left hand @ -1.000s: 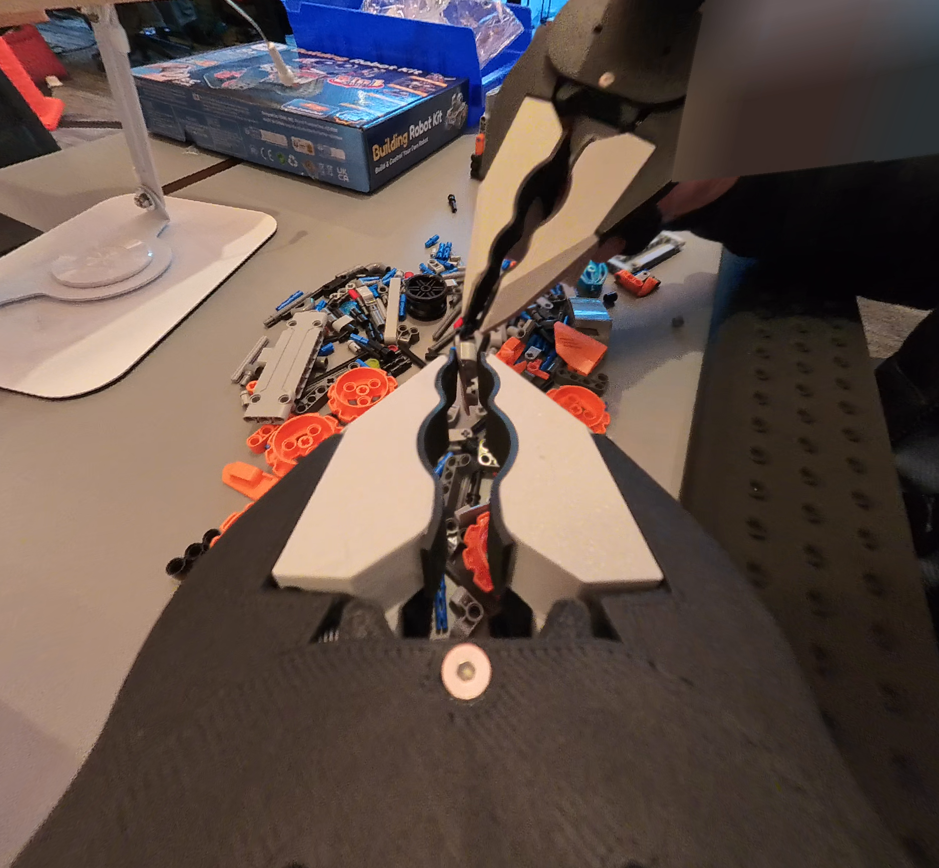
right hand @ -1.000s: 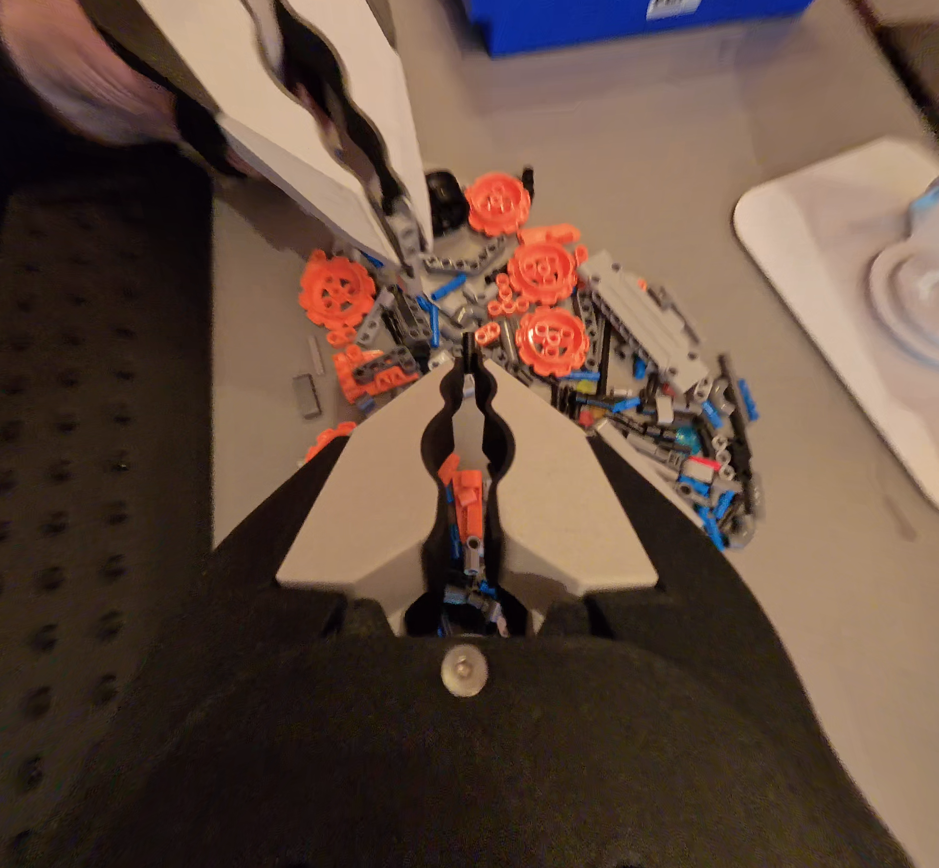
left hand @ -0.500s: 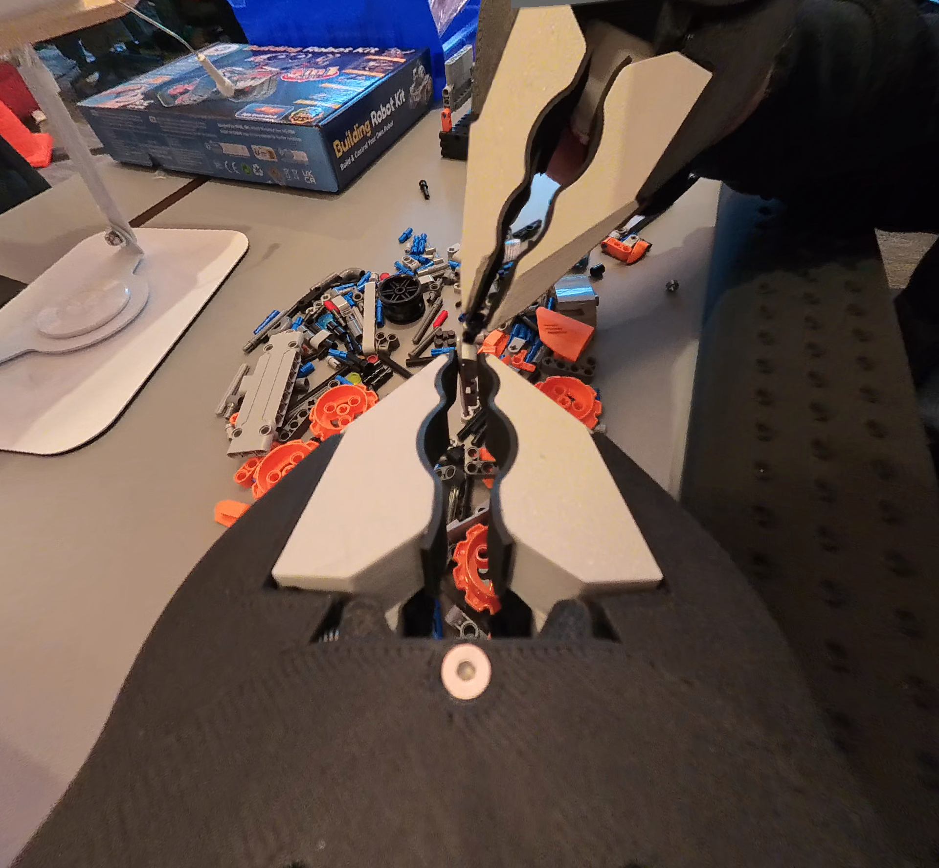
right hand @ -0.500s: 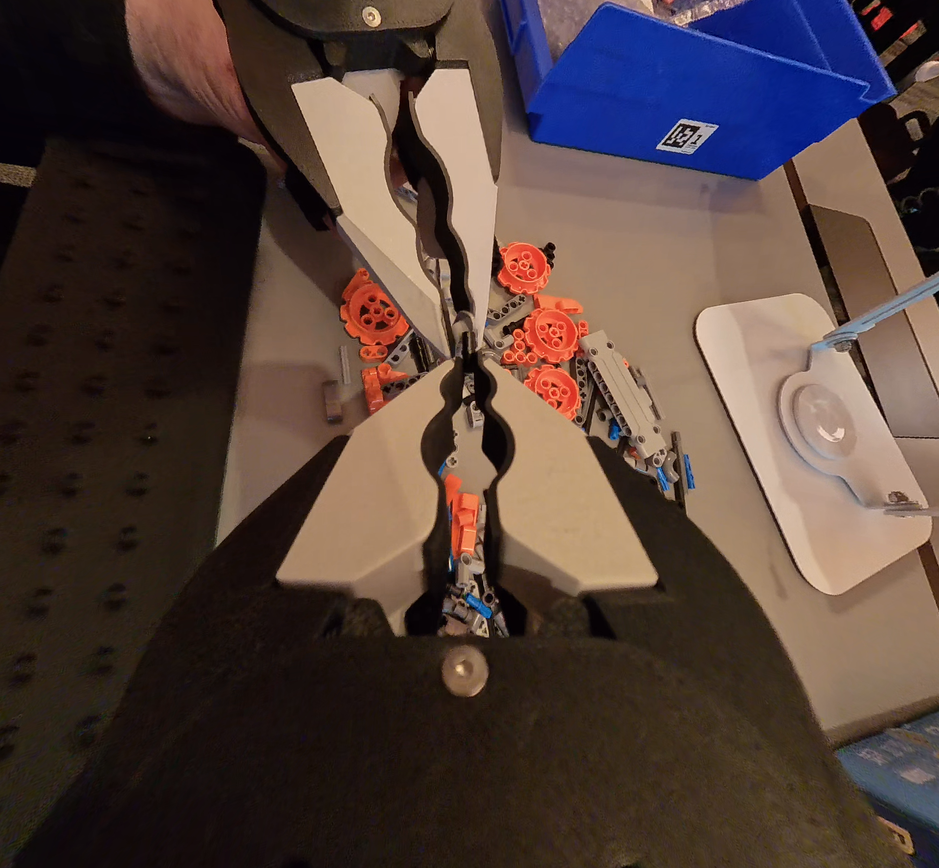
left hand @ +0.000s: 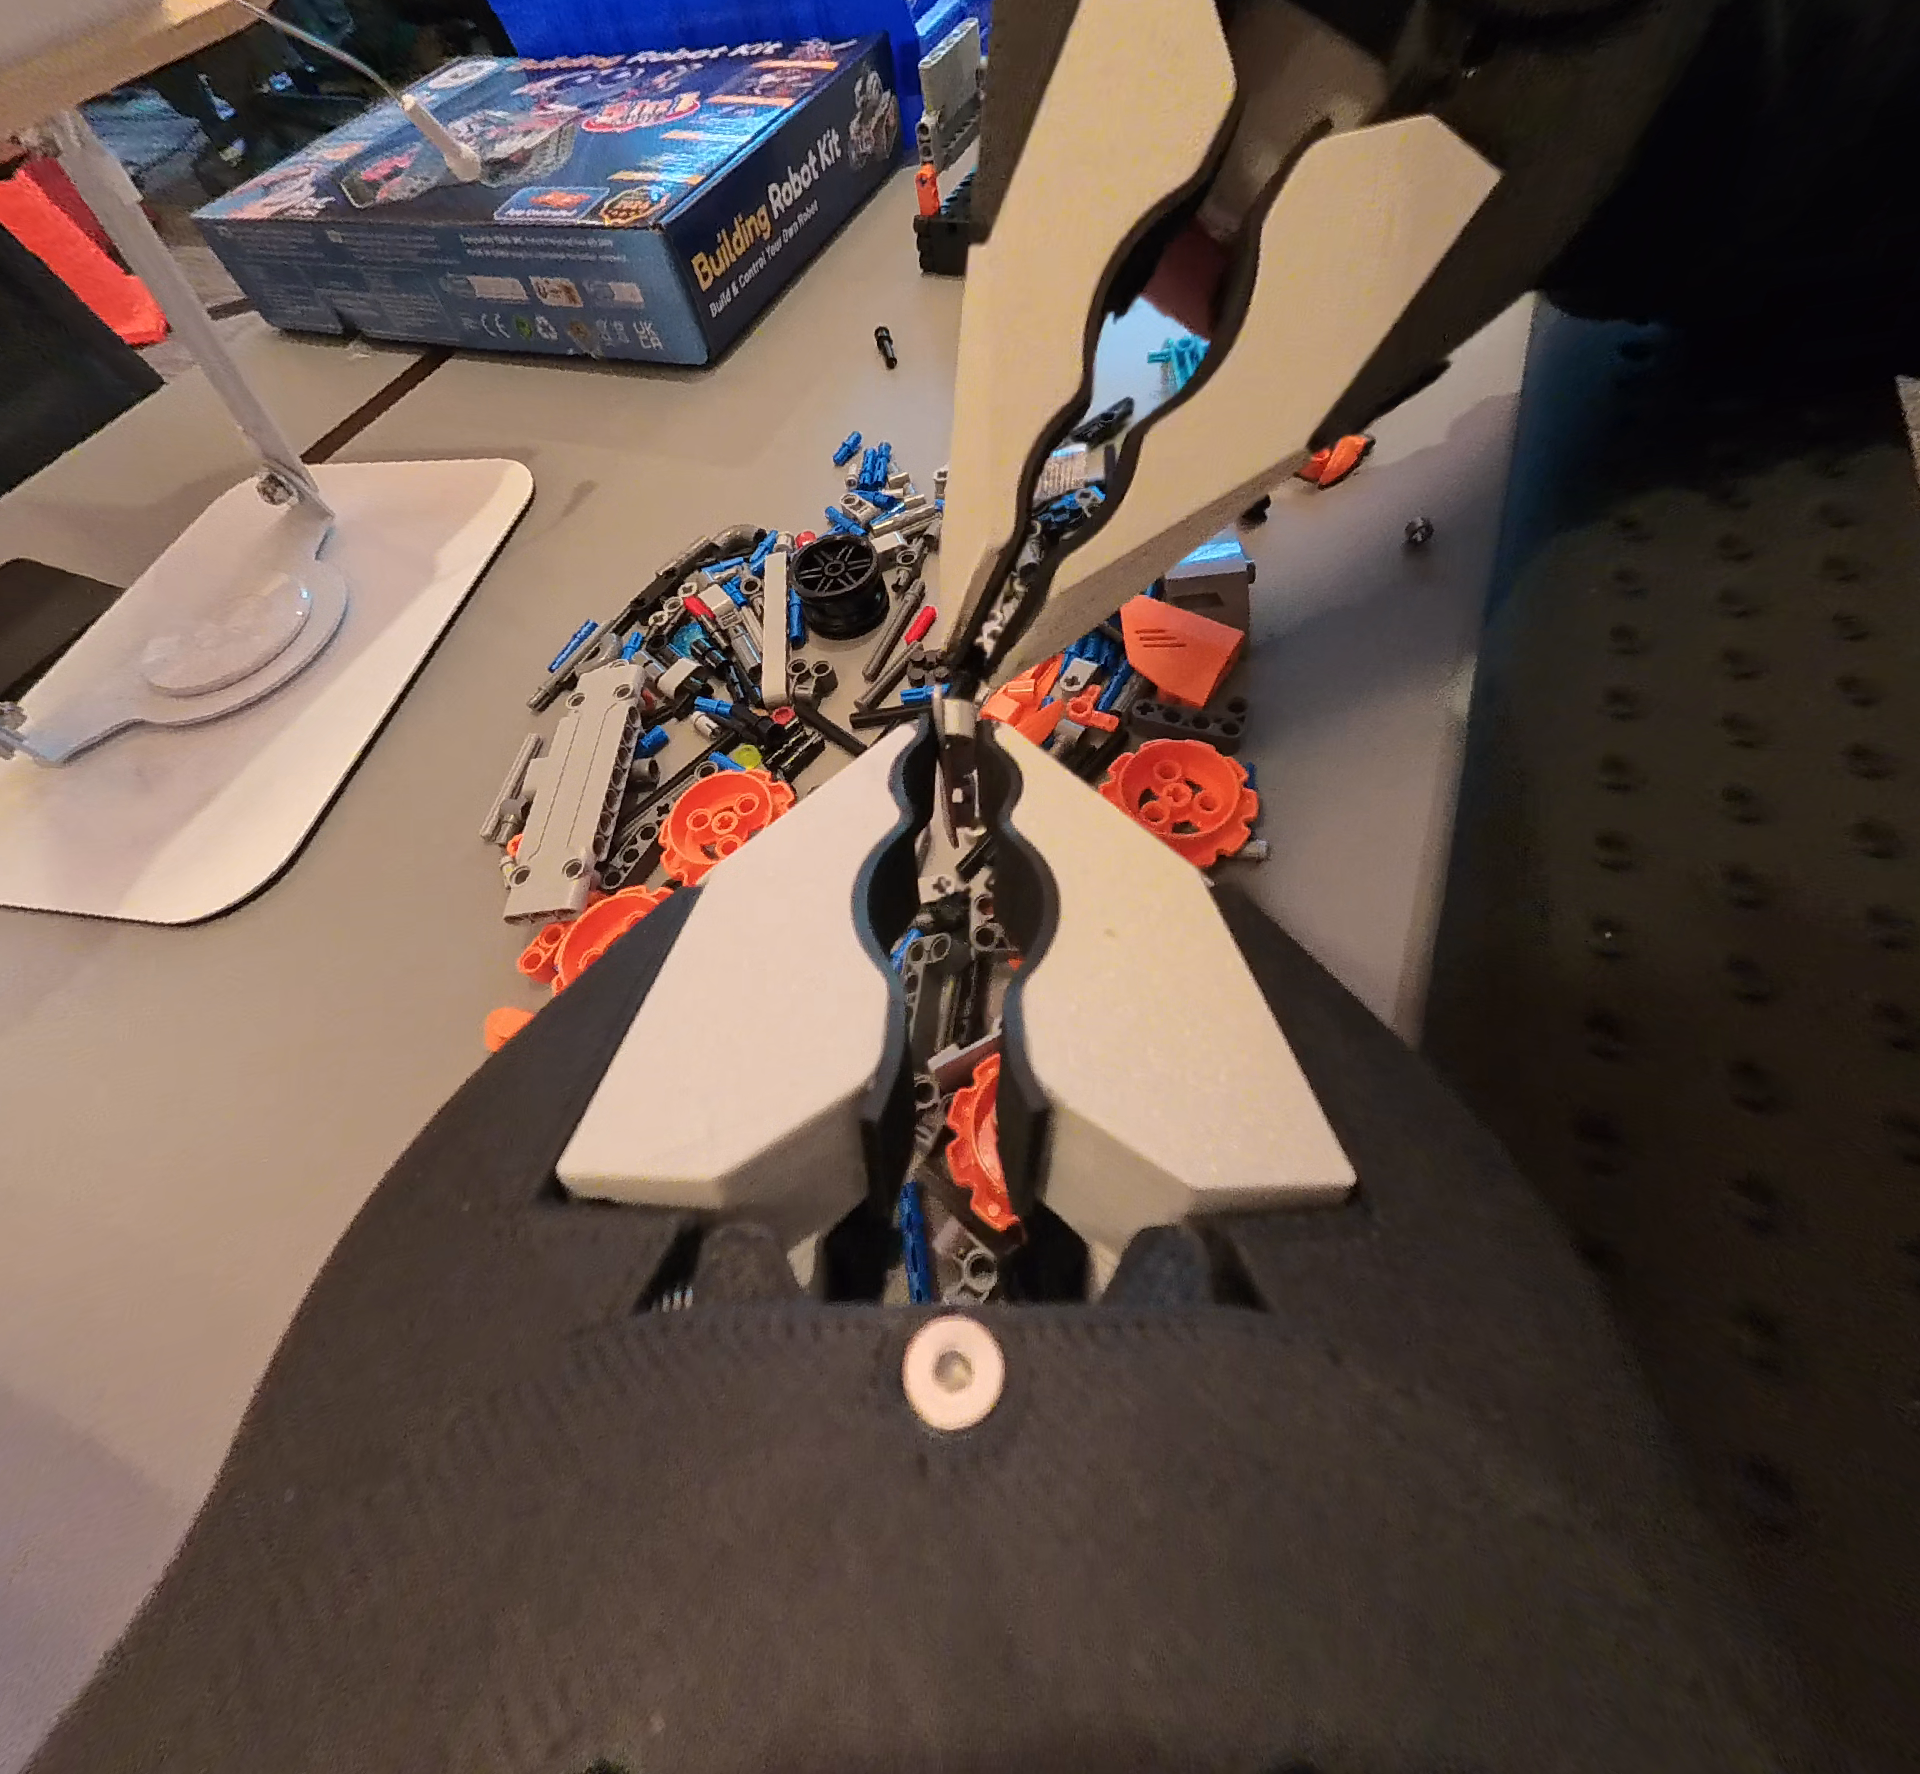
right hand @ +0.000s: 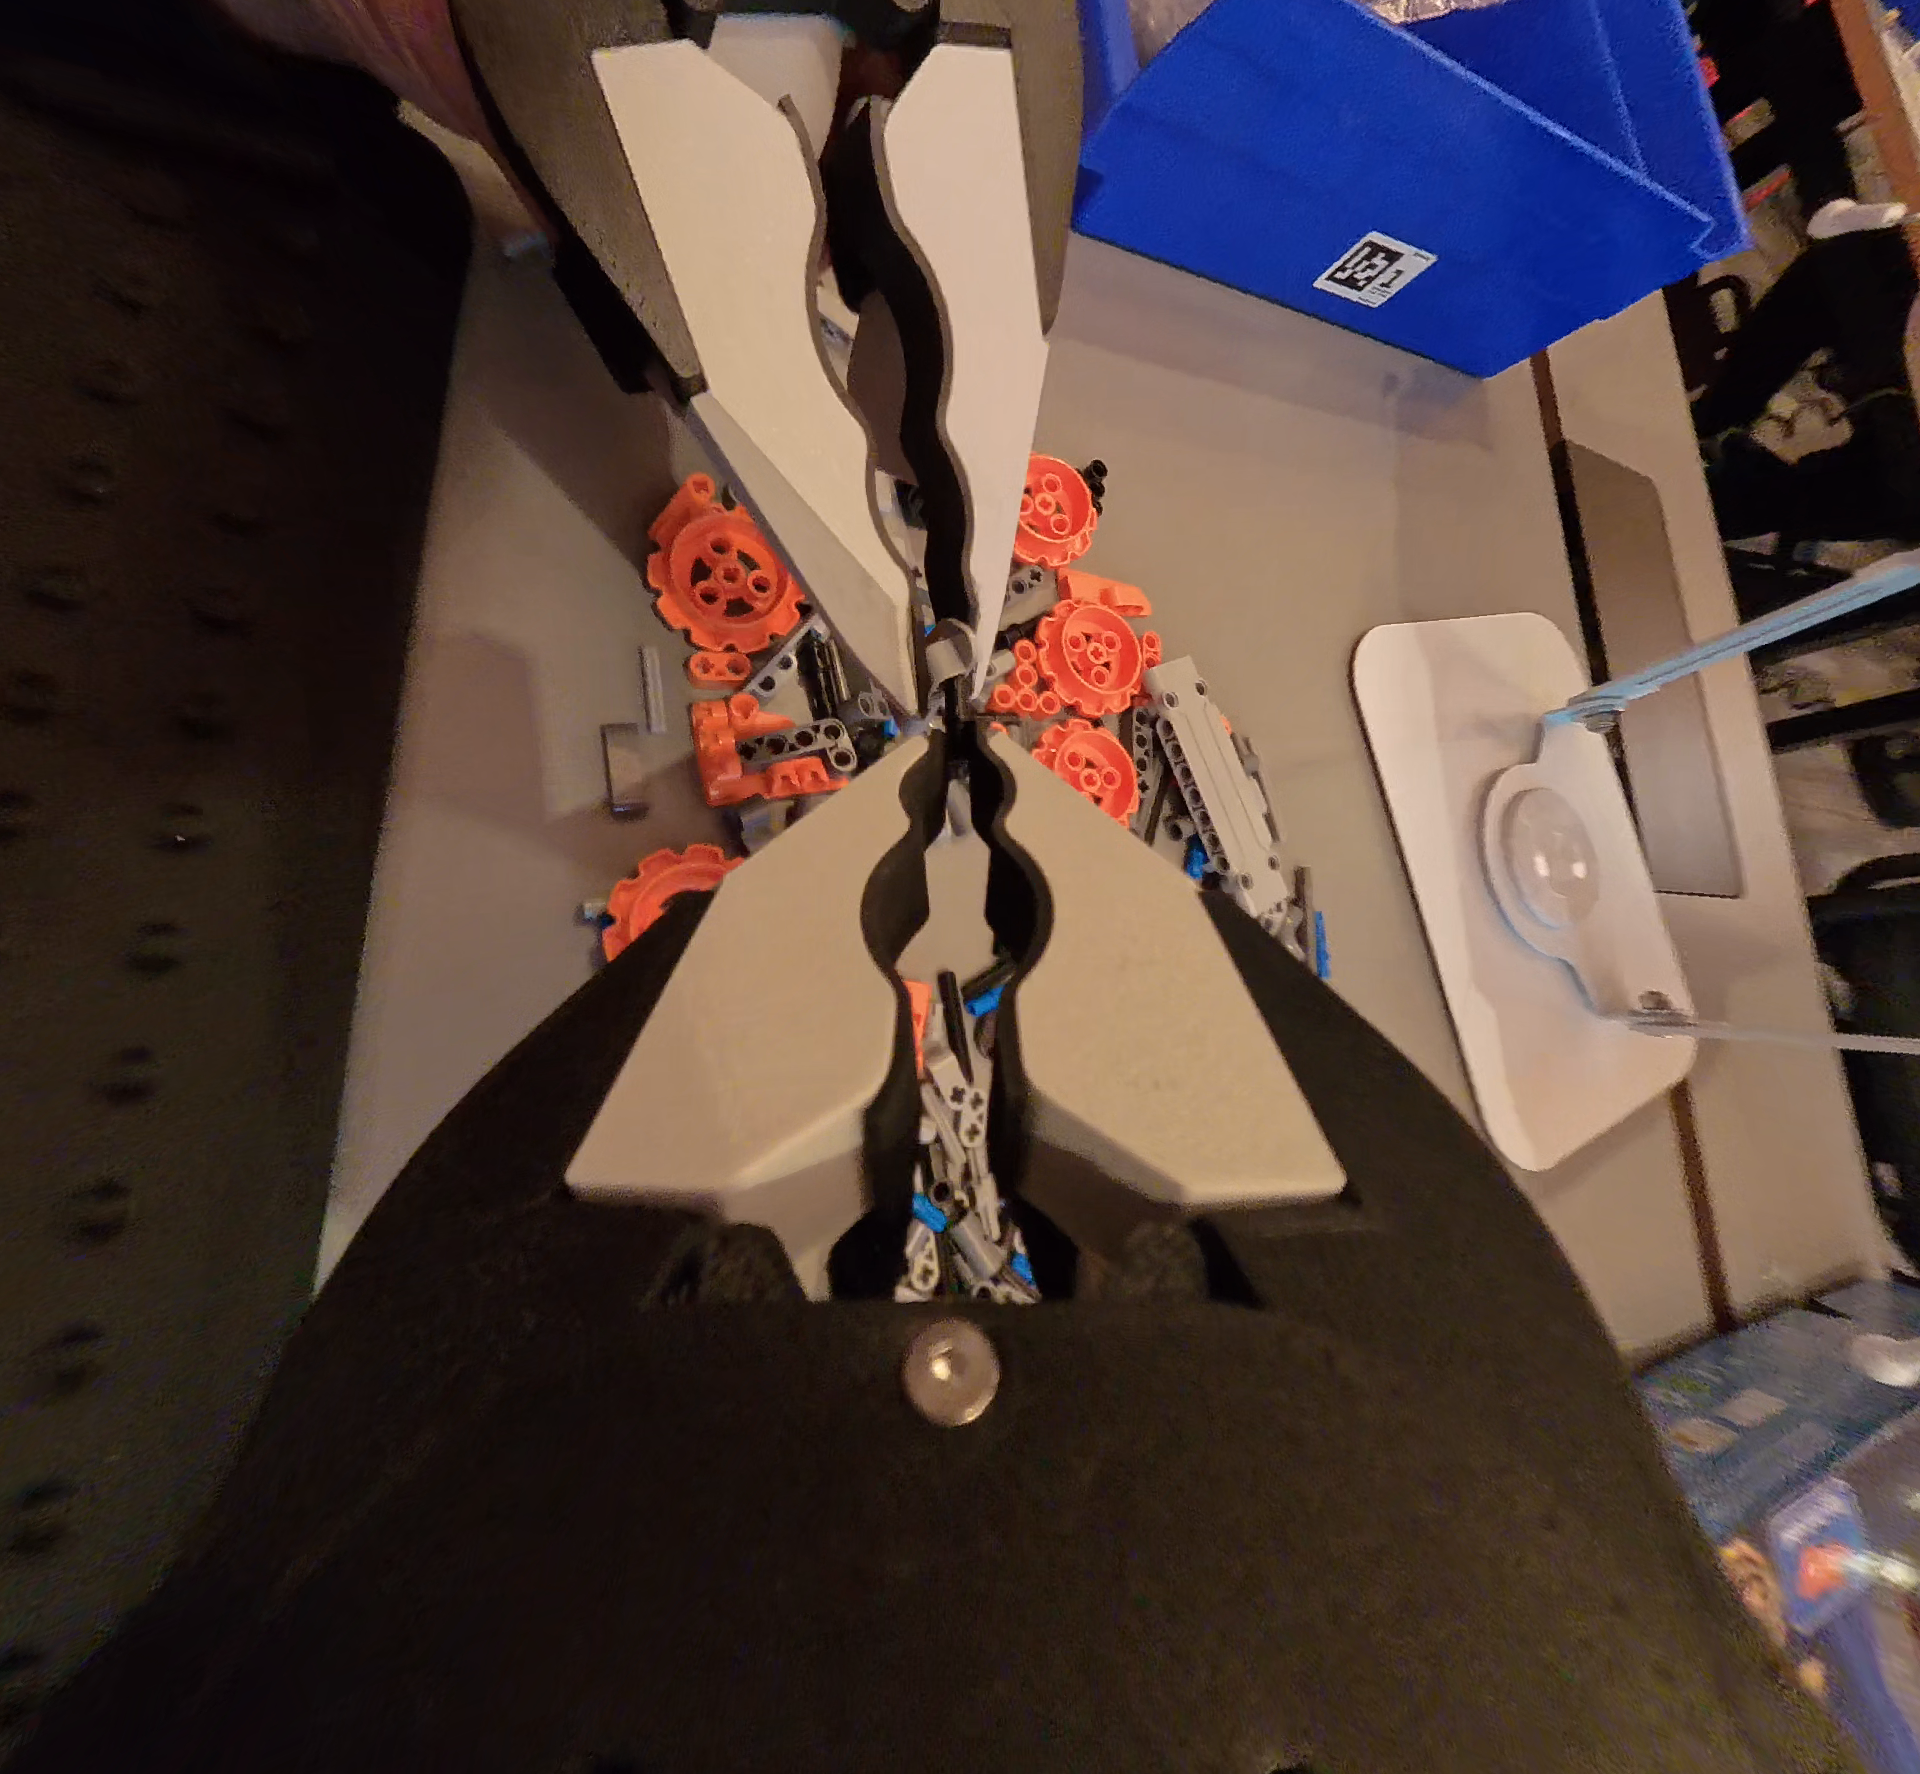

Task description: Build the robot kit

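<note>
My left gripper (left hand: 956, 735) is shut on a small grey connector piece (left hand: 957, 722), held above a pile of building parts (left hand: 727, 685) on the grey table. My right gripper (right hand: 953, 737) is shut on a thin black pin (right hand: 949, 711). The two grippers meet tip to tip, and the pin touches the grey piece (right hand: 943, 656). In the left wrist view the right gripper (left hand: 961, 649) comes down from the top. In the right wrist view the left gripper (right hand: 948, 646) comes down from the top, over orange wheels (right hand: 1091, 664).
A blue kit box (left hand: 540, 207) and a blue bin (right hand: 1351, 166) stand at the back of the table. A white lamp base (left hand: 208, 685) lies to the left of the pile. A black perforated mat (left hand: 1714, 893) borders the table on the right. A black wheel (left hand: 836, 571) lies in the pile.
The two grippers have come together tip to tip; a second ago the left one was off to the side of the right one. Both stay shut on their small pieces.
</note>
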`<state>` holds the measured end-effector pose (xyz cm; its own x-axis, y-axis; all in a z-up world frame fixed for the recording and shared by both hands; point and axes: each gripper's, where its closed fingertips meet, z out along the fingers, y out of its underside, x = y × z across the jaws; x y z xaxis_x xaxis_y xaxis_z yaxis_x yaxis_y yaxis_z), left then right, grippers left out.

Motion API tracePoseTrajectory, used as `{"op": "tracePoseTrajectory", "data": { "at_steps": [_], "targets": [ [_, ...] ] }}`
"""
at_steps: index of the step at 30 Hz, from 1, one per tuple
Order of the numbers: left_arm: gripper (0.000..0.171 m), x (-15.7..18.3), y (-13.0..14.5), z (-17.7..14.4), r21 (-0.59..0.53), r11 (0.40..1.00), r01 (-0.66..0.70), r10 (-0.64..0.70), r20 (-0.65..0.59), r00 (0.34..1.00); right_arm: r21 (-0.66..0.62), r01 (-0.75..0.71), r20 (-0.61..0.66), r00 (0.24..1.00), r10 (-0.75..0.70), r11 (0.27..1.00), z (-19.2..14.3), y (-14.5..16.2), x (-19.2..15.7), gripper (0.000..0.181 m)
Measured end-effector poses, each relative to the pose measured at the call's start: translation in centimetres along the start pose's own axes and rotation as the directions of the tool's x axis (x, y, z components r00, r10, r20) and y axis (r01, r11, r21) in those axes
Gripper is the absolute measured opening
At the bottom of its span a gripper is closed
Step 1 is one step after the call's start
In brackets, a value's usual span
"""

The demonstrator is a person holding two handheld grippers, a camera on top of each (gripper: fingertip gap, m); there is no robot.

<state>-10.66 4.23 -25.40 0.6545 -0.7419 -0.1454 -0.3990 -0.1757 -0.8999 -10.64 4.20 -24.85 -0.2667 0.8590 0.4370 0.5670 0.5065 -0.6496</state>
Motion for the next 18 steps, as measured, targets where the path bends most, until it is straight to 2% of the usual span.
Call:
{"op": "tracePoseTrajectory", "data": {
  "at_steps": [7,18],
  "targets": [
    [0.004,0.17,0.2,0.06,-0.016,1.0,-0.023,0.023,0.002,1.0,-0.059,0.15,-0.076,0.985,-0.154,0.987,0.05,-0.16,-0.32,0.0],
    [0.004,0.42,0.78,0.46,-0.096,0.99,-0.1,0.103,0.025,0.994,-0.186,0.308,-0.097,0.939,-0.329,0.933,0.31,0.32,-0.68,0.0]
  ]
}}
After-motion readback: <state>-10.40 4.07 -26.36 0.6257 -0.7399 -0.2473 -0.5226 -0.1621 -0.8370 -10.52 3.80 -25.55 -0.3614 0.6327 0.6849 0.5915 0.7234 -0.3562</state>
